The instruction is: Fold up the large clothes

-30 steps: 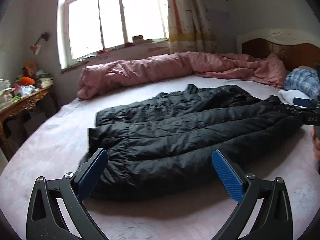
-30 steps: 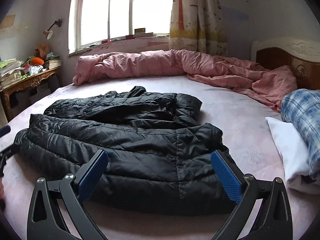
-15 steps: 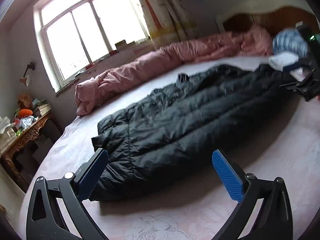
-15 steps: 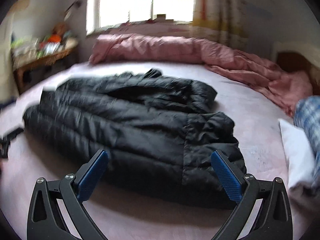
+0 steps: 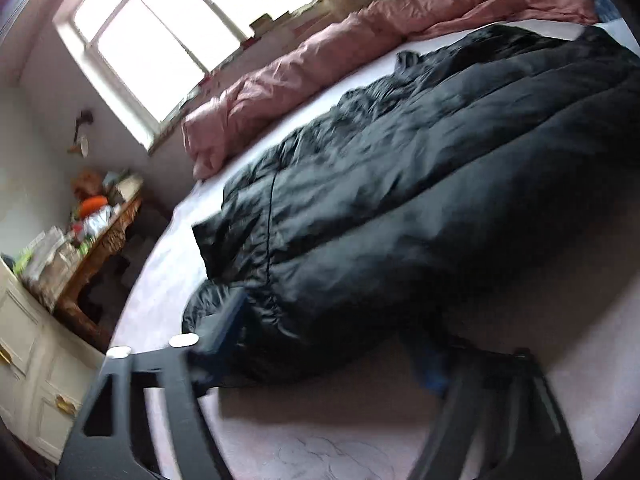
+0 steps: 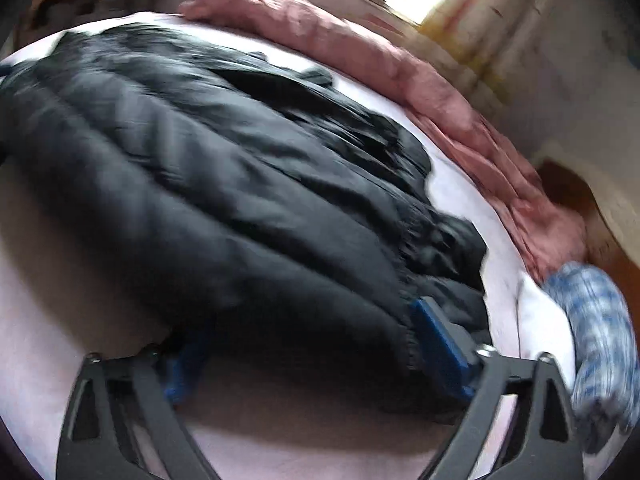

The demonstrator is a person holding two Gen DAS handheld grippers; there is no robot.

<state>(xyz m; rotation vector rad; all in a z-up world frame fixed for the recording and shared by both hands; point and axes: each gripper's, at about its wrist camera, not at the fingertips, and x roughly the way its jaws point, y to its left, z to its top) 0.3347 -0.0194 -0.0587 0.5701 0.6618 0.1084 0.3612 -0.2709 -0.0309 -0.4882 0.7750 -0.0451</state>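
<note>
A black puffer jacket (image 5: 400, 168) lies folded lengthwise on the pale pink bed (image 5: 560, 360); it also shows in the right wrist view (image 6: 224, 184). My left gripper (image 5: 324, 344) is open, its blue pads on either side of the jacket's near left corner. My right gripper (image 6: 312, 352) is open, its blue pads straddling the jacket's near right edge. Both views are tilted and blurred by motion.
A rumpled pink duvet (image 5: 360, 40) lies along the bed's far side under the window. A cluttered wooden side table (image 5: 92, 248) and a white cabinet (image 5: 32, 380) stand left of the bed. A blue plaid cloth (image 6: 596, 340) and a white pillow (image 6: 540, 332) lie at the right.
Both grippers have dropped and moved in to the jacket's near edge, tilting as they went. Their pads now straddle the fabric, where before they hung short of it.
</note>
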